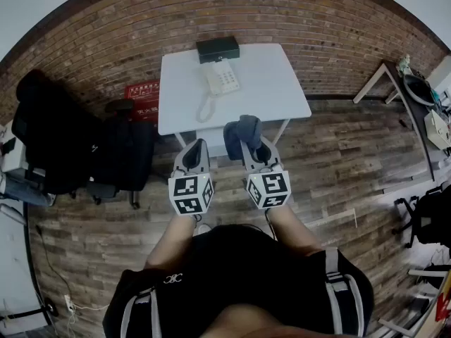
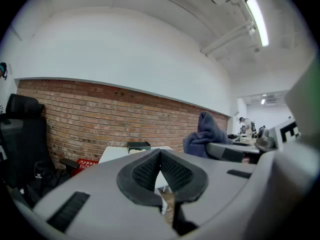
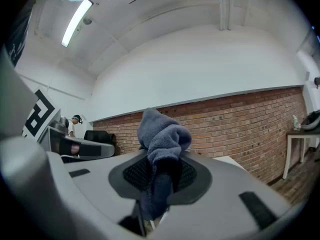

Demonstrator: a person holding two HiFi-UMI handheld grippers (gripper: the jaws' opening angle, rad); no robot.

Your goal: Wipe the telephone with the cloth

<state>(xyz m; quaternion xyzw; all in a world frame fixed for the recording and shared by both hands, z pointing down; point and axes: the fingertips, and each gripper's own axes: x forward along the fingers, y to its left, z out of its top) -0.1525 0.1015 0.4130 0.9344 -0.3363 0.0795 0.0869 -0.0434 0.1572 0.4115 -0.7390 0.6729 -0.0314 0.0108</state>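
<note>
The cloth (image 3: 162, 134) pinched in my right gripper (image 3: 160, 161) is a soft, fuzzy blue-grey fabric, matt and bunched in thick folds. Both of my grippers have smooth, matt grey plastic shells. The pads (image 2: 146, 173) of my left gripper (image 2: 160, 156) are black and finely ribbed, and look rubbery. The telephone (image 1: 222, 77) looks like pale, smooth plastic with a faint sheen. The table (image 1: 271, 83) has a plain white, smooth top, and the box (image 1: 218, 48) at its far edge is black and matt. The wall (image 1: 296, 20) is rough red brick with pale mortar lines. The floor (image 1: 338, 167) shows worn, wood-grain planks in mixed browns.
</note>
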